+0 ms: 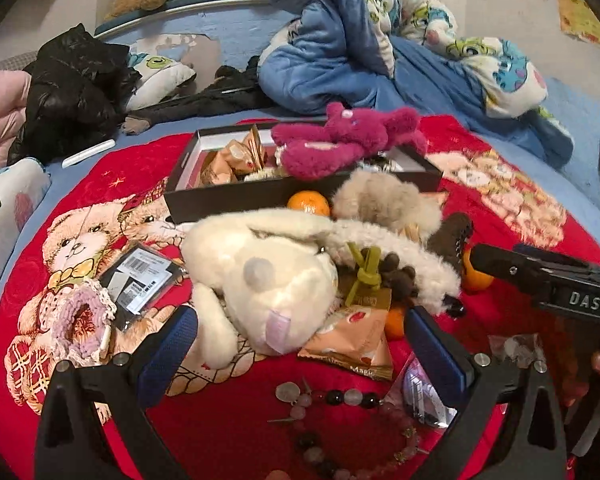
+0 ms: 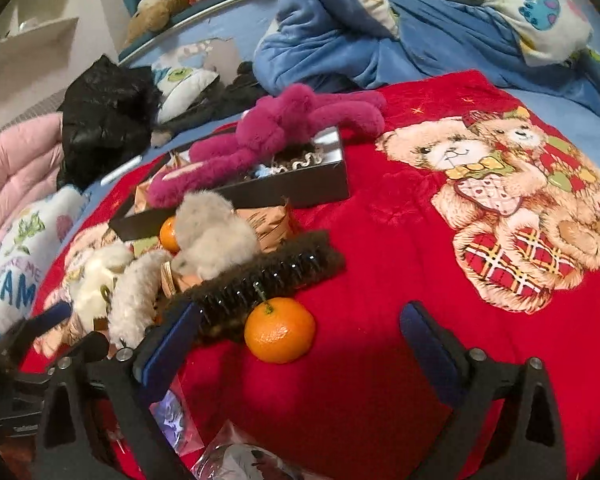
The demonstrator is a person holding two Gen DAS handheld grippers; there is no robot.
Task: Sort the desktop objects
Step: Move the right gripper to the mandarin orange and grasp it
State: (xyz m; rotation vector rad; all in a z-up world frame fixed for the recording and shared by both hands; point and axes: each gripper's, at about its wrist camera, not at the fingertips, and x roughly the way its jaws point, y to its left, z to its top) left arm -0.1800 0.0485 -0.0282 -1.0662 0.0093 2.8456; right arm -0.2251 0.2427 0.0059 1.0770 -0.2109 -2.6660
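A cream plush rabbit (image 1: 260,276) lies on the red bear blanket (image 1: 112,184), just ahead of my open, empty left gripper (image 1: 300,328). A black box (image 1: 228,196) behind it holds snack packets (image 1: 236,160), with a magenta plush (image 1: 340,140) lying across it. A snack packet (image 1: 352,340), tangerines (image 1: 308,202) and a bead bracelet (image 1: 340,420) lie near the left fingers. My right gripper (image 2: 300,320) is open and empty, with a tangerine (image 2: 279,330) between its fingers and a brown furry hair clip (image 2: 268,276) just beyond. The magenta plush (image 2: 284,128) and the box (image 2: 300,188) also show in the right wrist view.
A grey fur piece (image 2: 212,232) lies beside the box. A crocheted pink ring (image 1: 80,320) and a barcoded black pack (image 1: 144,280) lie left. Blue bedding (image 1: 340,60), a black jacket (image 1: 72,88) and pillows (image 1: 4,208) surround the blanket. Plastic bags (image 2: 236,460) lie near the right gripper.
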